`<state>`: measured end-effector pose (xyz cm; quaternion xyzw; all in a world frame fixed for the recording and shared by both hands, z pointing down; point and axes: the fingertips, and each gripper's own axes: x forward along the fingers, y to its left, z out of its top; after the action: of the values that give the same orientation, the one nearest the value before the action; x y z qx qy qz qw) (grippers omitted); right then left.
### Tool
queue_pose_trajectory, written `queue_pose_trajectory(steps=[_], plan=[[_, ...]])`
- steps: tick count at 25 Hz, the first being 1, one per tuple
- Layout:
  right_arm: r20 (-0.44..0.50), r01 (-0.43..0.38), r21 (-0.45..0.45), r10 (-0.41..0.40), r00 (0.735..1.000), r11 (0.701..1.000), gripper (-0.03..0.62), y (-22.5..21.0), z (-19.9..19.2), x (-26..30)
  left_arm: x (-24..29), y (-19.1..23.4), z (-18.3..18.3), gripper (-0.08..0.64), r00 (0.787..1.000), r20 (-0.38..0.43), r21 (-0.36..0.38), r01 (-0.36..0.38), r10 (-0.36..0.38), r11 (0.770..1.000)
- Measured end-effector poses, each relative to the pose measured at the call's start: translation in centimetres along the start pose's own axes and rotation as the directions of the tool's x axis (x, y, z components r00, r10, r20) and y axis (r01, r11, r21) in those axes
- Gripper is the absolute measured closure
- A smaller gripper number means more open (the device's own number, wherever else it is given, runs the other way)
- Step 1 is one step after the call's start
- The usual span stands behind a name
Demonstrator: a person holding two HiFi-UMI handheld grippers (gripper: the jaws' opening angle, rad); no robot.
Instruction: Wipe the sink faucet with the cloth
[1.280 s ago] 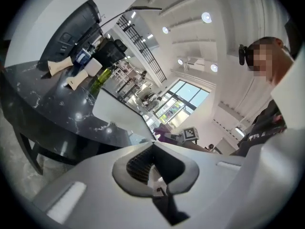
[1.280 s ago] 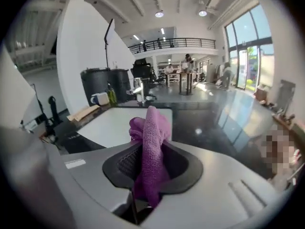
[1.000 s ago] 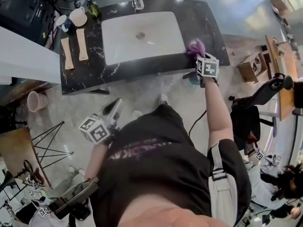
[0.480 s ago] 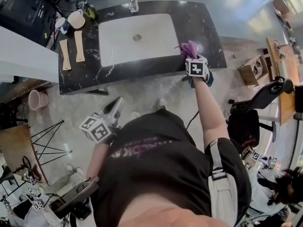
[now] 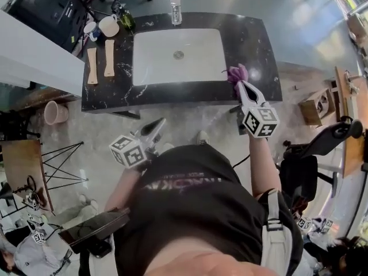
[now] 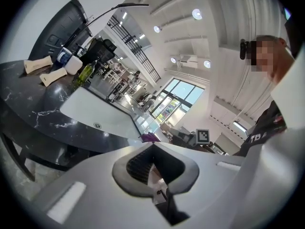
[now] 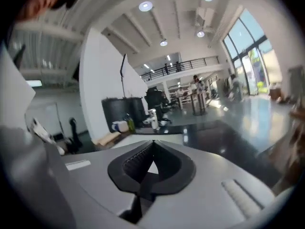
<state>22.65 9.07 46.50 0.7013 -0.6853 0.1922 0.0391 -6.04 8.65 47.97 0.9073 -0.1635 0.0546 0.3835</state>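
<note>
A white sink [image 5: 155, 59] is set in a black marble counter [image 5: 256, 39], and the faucet [image 5: 175, 15] stands at its far rim. The purple cloth [image 5: 236, 72] lies bunched on the counter right of the basin, near the front edge; it also shows as a purple cloth [image 6: 150, 137] past the left jaws. My right gripper [image 5: 241, 85] hovers over it, raised and pointing across the counter. Its jaws are shut with nothing visible between them [image 7: 152, 142]. My left gripper [image 5: 157, 123] hangs in front of the counter, below its edge, shut and holding nothing [image 6: 153, 145].
Two wooden blocks [image 5: 100, 61], two mugs [image 5: 109, 25] and a green bottle [image 5: 125, 19] sit at the counter's left end. On the floor are a pink bucket [image 5: 53, 112], a wire stand [image 5: 57, 163] and, to the right, a black chair [image 5: 325, 140].
My right gripper has lifted off the cloth and tipped from steeply down toward level, and its jaws have shut. The cloth stays on the counter. My left gripper has drifted a little toward the counter.
</note>
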Motion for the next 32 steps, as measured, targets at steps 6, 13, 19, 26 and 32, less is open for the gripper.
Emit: queue_pose_trajectory(steps=[6, 13, 19, 26, 32], plan=[[0.022, -0.359, 0.346, 0.376, 0.927, 0.867, 0.581, 11.0, -2.7, -2.2, 1.7, -1.2, -0.1, 0.560, 1.000, -0.012, 0.010, 0.011, -0.011, 1.000], [-0.170, -0.495, 0.239, 0.538, 0.826, 0.835, 0.581, 16.8, -7.0, -3.4, 1.7, -1.7, 0.1, 0.560, 1.000, 0.002, 0.018, 0.003, -0.003, 1.000], [-0.131, -0.506, 0.334, 0.571, 0.810, 0.795, 0.581, 16.8, -7.0, -3.5, 1.3, -1.8, -0.2, 0.560, 1.000, 0.016, 0.007, 0.000, 0.000, 1.000], [-0.142, -0.496, 0.347, 0.568, 0.811, 0.796, 0.581, 16.7, -7.6, -3.7, 1.1, -1.8, -0.7, 0.560, 1.000, 0.018, -0.006, 0.000, 0.000, 1.000], [-0.137, -0.497, 0.363, 0.573, 0.808, 0.788, 0.581, 16.7, -7.9, -3.8, 1.1, -1.9, -0.9, 0.560, 1.000, 0.011, -0.007, -0.003, 0.004, 1.000]])
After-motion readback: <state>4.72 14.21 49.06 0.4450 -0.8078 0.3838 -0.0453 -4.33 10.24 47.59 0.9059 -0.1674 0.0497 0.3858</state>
